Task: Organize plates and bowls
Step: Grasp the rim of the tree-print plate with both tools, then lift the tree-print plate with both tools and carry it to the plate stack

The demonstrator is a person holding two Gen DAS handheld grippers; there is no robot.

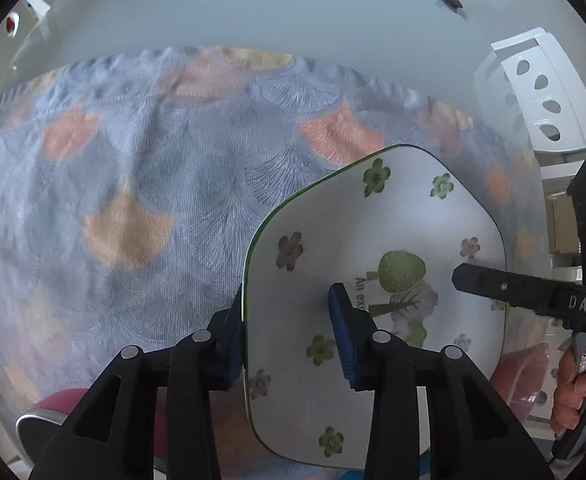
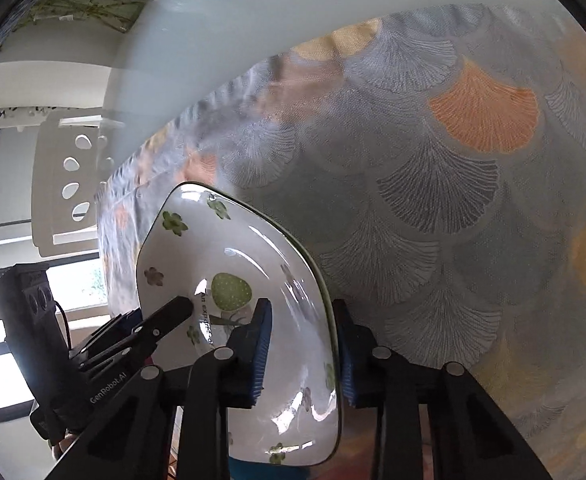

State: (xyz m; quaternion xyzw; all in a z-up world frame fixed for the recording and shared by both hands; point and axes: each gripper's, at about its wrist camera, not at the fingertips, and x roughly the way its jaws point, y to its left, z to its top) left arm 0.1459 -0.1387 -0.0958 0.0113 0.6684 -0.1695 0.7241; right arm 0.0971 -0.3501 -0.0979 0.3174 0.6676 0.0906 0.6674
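Your left gripper (image 1: 293, 332) and right gripper (image 2: 303, 344) each clamp an opposite rim of the plate (image 1: 393, 216) over the cloth (image 1: 133, 180)

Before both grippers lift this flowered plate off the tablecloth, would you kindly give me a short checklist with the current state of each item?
1. Left gripper straddles the plate rim, one pad under, one on top: ok.
2. Right gripper straddles the opposite rim of the plate: ok.
3. Pads actually pressing the rim on both sides: cannot tell; a gap shows at each inner pad.
4. Plate empty: ok.
5. Tablecloth beyond the plate free of other dishes: ok.
6. Pink bowl near the plate's right edge, clearance: cannot tell.
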